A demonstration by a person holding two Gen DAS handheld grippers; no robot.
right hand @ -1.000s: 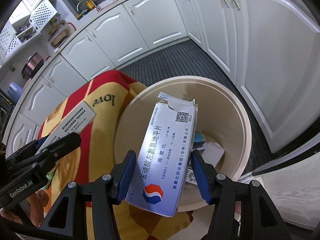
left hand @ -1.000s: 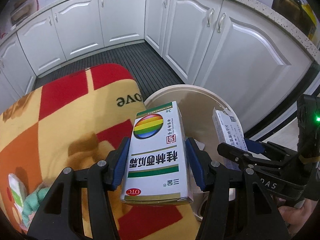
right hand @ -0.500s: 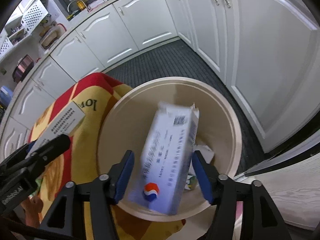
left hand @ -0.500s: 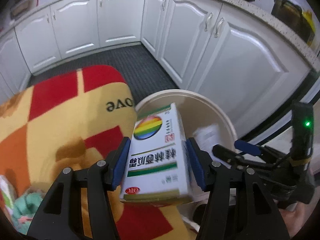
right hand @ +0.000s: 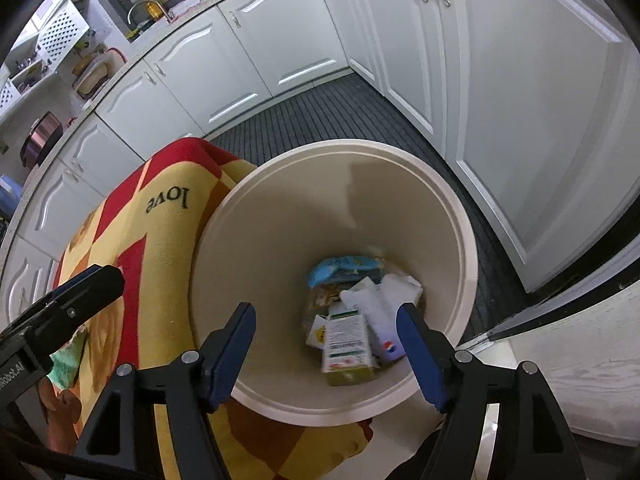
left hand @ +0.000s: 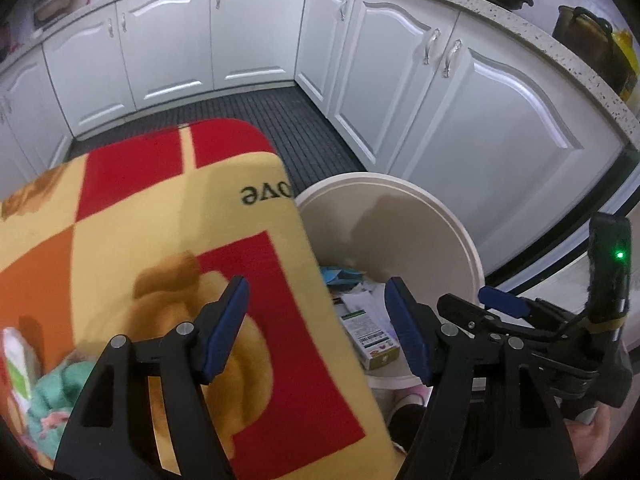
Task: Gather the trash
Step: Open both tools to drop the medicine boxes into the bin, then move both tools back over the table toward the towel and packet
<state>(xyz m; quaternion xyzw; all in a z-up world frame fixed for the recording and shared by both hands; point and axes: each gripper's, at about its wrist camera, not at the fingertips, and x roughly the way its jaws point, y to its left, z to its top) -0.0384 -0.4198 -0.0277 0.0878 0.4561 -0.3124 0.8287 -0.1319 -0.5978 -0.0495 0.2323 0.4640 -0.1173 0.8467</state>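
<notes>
Both claws hang wide open and hold nothing. Left gripper [left hand: 316, 328] hovers with its blue pads [left hand: 226, 320] spread, one over the edge of the patterned blanket [left hand: 160, 220] and the other over the mouth of the bin [left hand: 460, 236]. That straddle makes sense: the bin stands tight against the draped blanket, so a claw reaching from the blanket side ends up half over cloth, half over the opening.

Right gripper [right hand: 326, 354] sits squarely above the bin [right hand: 460, 216], its jaws parted wide and framing the pile below. Nothing is between them. Being right over the opening is the safe spot for a drop, since anything let go here falls inside and not onto the floor.

Down at the bottom lies the trash: a green-and-white medicine box [right hand: 347, 344] on top, a white box with a red-and-blue logo [right hand: 382, 326] just beside it and touching, a blue wrapper [right hand: 344, 268] behind them, and crumpled white paper [right hand: 400, 286]. They lie loose and tilted, as dropped things do.

More remains, by my reading: at the blanket's near edge a white-and-green packet [left hand: 18, 364] rests beside some teal cloth [left hand: 60, 396], well apart from the bin, likely the next pickup.
</notes>
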